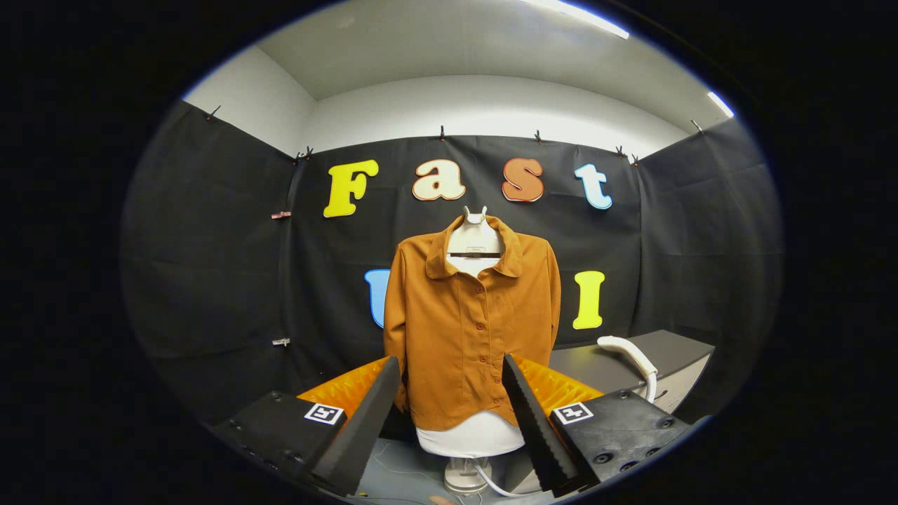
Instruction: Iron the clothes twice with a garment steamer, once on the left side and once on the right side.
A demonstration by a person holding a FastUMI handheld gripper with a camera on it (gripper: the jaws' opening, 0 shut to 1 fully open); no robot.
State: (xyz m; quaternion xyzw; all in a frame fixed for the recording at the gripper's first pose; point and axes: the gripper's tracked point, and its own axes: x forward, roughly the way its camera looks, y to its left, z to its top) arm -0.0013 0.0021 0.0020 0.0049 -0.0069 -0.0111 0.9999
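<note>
both fingers of hand-held gripper spread apart, empty; shirt beyond; steamer beside shirt.

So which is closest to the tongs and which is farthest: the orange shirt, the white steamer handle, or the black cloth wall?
The tongs are open and empty.
1. Orange shirt, straight ahead beyond them.
2. White steamer handle, off to the right on the grey counter; about as close, hard to call.
3. Black cloth wall, behind everything.

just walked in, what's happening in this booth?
A handheld gripper faces a rust-orange button-up shirt on a white mannequin torso, its fingers spread open and holding nothing. The white curved steamer handle lies on the grey cabinet beside the shirt, beyond the fingers, untouched. No steaming has begun.
</note>
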